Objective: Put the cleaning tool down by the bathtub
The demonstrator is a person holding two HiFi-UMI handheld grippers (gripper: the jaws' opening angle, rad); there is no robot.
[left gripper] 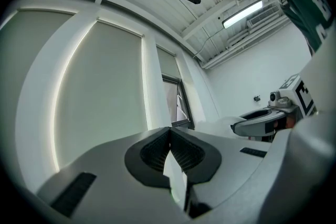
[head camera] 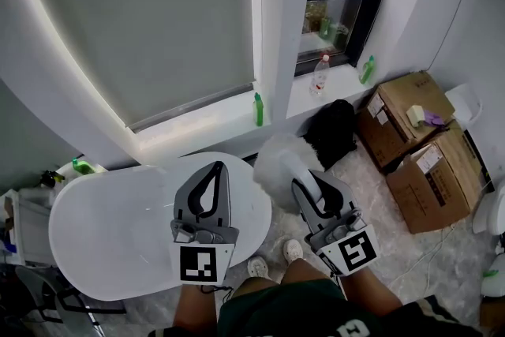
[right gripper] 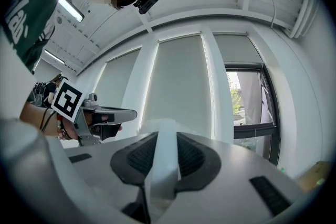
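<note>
Fingers of the right gripper (right gripper: pixel 165 137) are clamping the handle of the fluffy white cleaning tool (head camera: pixel 278 162), mostly hiding it; those of the left gripper (left gripper: pixel 169 132) are sitting together, empty.

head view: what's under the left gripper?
The white bathtub lies below the left gripper, whose jaws are shut and empty. The part of the tub that shows is plain white. The patch directly beneath the gripper is covered.
</note>
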